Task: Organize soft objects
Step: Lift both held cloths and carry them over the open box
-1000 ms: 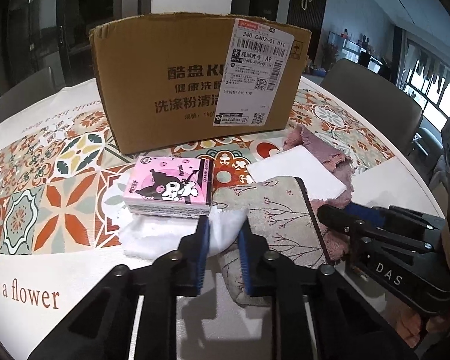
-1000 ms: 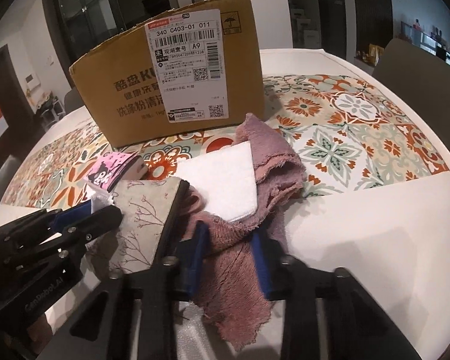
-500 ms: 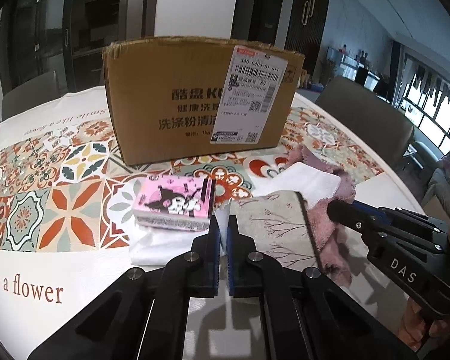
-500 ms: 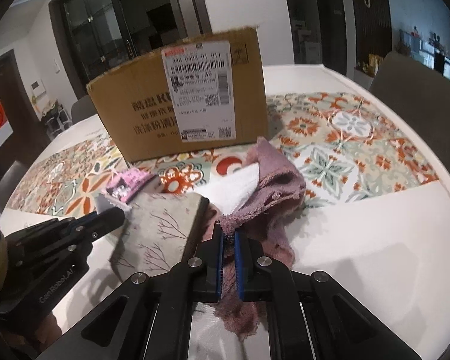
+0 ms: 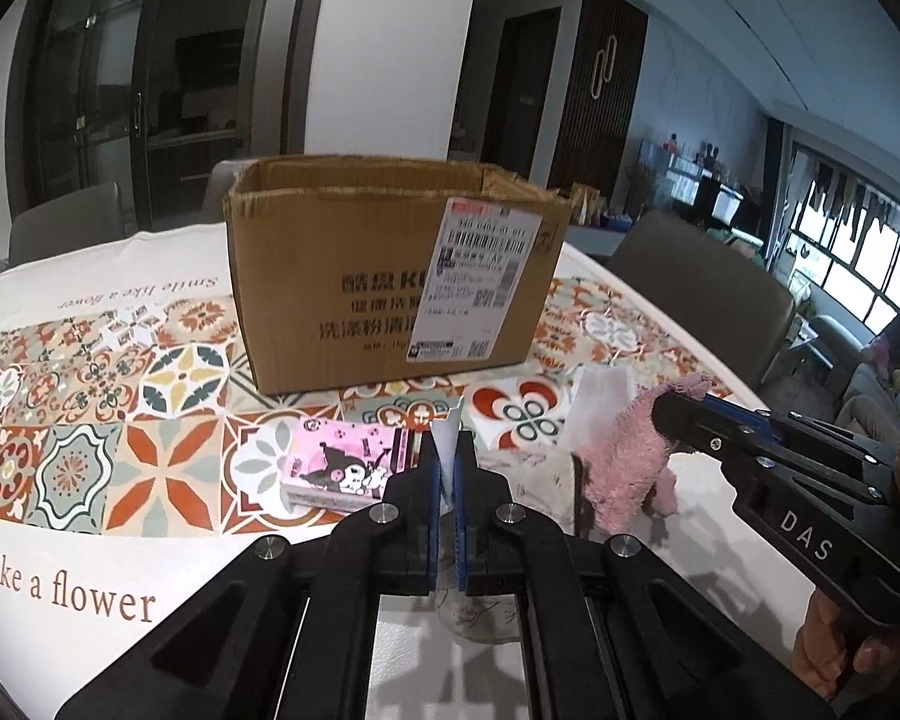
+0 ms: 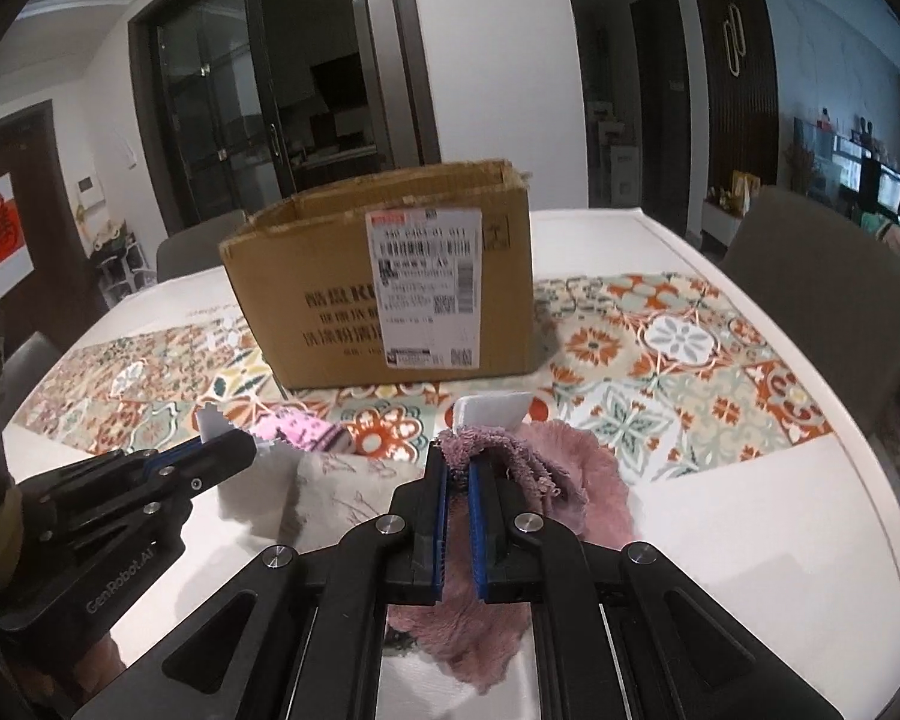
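Observation:
My left gripper [image 5: 447,474] is shut on a white cloth [image 5: 448,429] and holds its edge lifted above the table. My right gripper [image 6: 457,474] is shut on a pink fuzzy towel [image 6: 570,480], lifted off the table; the towel also shows in the left wrist view [image 5: 624,456]. A white folded pad [image 6: 491,409] rides on the towel. A beige floral pouch [image 6: 336,495] lies between the grippers. A pink cartoon tissue pack [image 5: 345,471] lies left of the left gripper. The open cardboard box [image 5: 390,276] stands behind them.
The round table has a patterned tile cloth [image 5: 90,384] with a white border. Grey chairs [image 6: 822,276] stand around the table's far and right sides. The left gripper [image 6: 210,456] shows in the right wrist view, the right gripper [image 5: 678,414] in the left wrist view.
Both grippers closed, the left on the white cloth and the right on the pink towel, then rose, lifting the fabrics off the table. The box now looks farther and lower.

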`<state>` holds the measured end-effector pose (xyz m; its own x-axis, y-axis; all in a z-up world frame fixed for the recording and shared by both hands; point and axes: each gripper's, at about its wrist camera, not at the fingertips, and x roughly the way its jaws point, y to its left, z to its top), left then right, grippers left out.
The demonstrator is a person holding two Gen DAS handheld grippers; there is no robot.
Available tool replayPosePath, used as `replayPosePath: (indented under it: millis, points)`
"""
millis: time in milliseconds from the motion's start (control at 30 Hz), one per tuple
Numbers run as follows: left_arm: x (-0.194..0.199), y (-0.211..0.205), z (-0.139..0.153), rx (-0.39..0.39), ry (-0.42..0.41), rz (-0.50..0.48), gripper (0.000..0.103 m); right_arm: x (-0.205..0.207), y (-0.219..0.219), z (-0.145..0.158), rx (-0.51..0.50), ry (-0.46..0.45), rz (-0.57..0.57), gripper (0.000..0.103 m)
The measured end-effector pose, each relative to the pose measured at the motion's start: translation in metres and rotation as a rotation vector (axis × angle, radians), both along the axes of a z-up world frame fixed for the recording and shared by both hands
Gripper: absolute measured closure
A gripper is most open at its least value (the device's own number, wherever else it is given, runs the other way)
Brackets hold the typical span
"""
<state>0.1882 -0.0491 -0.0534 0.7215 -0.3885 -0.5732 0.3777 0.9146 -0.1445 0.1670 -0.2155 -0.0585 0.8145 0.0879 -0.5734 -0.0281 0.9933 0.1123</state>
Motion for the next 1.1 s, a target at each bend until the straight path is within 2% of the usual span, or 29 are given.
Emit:
replayPosePath:
  millis: [667,1100]
  points:
    - [-0.022,0.019,0.055,-0.069,-0.154,0.026,0.097,-0.023,0.017,0.063,-0.058,-0.176,0.012,0.095]
    - [-0.016,0.032,0.084,-0.074,-0.192,0.058,0.097,-0.018,0.027,0.095,-0.065,-0.248,0.042,0.095]
